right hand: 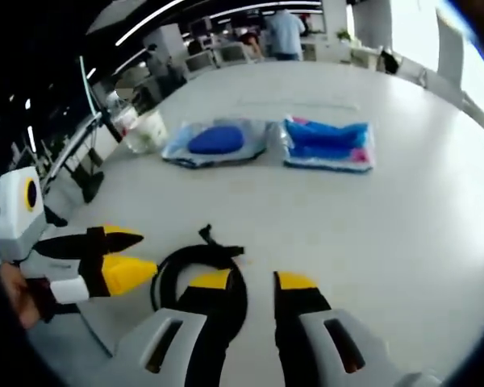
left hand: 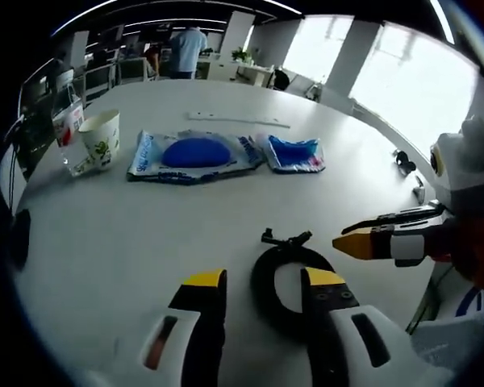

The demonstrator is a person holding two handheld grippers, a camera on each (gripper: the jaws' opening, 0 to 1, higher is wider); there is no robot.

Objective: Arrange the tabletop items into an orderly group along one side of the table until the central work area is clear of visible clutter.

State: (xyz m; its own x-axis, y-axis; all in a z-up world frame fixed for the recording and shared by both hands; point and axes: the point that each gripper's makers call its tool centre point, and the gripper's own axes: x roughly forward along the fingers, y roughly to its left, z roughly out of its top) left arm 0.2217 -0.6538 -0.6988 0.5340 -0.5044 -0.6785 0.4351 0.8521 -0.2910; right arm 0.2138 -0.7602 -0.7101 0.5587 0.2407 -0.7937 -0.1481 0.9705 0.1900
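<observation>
Black coiled cable ring (left hand: pixel 289 284) lying on the white round table (left hand: pixel 145 242), between my two grippers.

I am holding the left gripper (left hand: pixel 262 292) and right gripper (right hand: pixel 254 282) with fingers apart, gripping nothing; two blue plastic-wrapped packets (left hand: pixel 195 155) are lying well beyond the fingertips, a white paper cup (left hand: pixel 101 139) beside them.

Looking out over a round white table (left hand: pixel 145 234). Left gripper (left hand: pixel 262 289) standing low in front, yellow-tipped jaws apart, straddling the near arc of a black coiled strap (left hand: pixel 278 278) lying flat. Right gripper (left hand: pixel 363 240) reaching in from the right, its yellow tip just beside the strap; open or closed, impossible to say. Farther off, lying side by side: a large packet with a blue oval (left hand: pixel 195 155) and a smaller blue packet (left hand: pixel 292 153). Paper cup (left hand: pixel 101 139) standing upright at far left, bottle (left hand: pixel 67 121) just behind. People standing far back.
</observation>
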